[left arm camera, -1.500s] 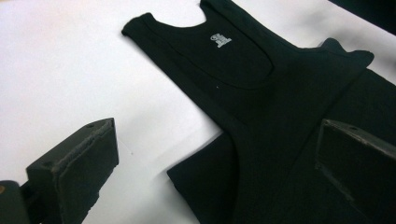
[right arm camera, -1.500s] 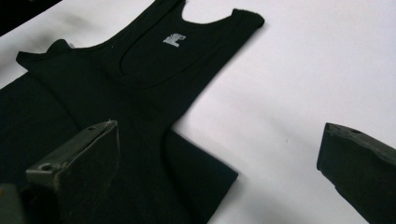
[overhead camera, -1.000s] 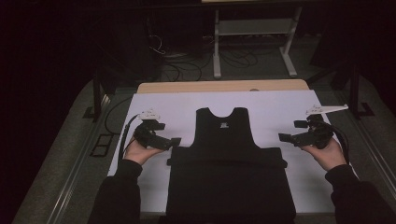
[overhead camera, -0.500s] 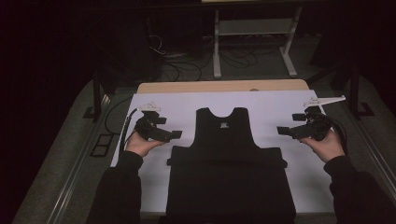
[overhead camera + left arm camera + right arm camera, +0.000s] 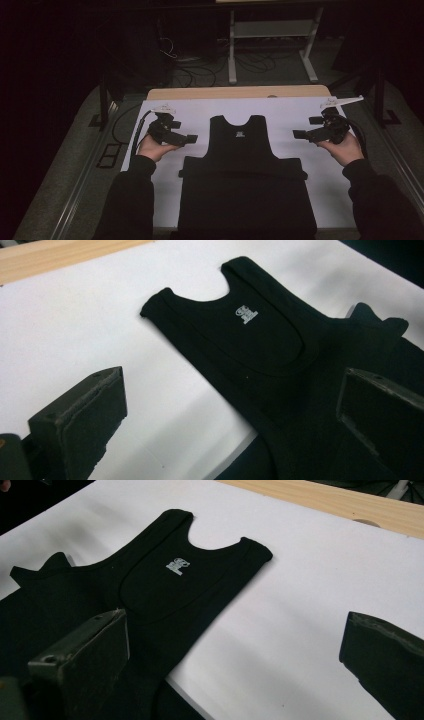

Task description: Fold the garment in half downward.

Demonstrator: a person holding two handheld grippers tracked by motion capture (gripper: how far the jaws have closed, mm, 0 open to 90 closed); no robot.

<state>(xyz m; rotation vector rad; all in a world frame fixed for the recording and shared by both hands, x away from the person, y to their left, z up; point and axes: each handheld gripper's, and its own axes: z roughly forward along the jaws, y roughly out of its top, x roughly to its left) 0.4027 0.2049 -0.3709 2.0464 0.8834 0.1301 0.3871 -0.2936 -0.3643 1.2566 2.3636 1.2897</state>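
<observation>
Black tank top (image 5: 242, 150) lay flat mid-counter on white sheet (image 5: 200, 112); left gripper (image 5: 186, 140) and right gripper (image 5: 301, 134) hovered either side, jaws wide, holding nothing.

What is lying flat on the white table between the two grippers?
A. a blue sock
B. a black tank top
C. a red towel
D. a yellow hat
B: a black tank top with a small white neck label lies spread on the white sheet.
</observation>
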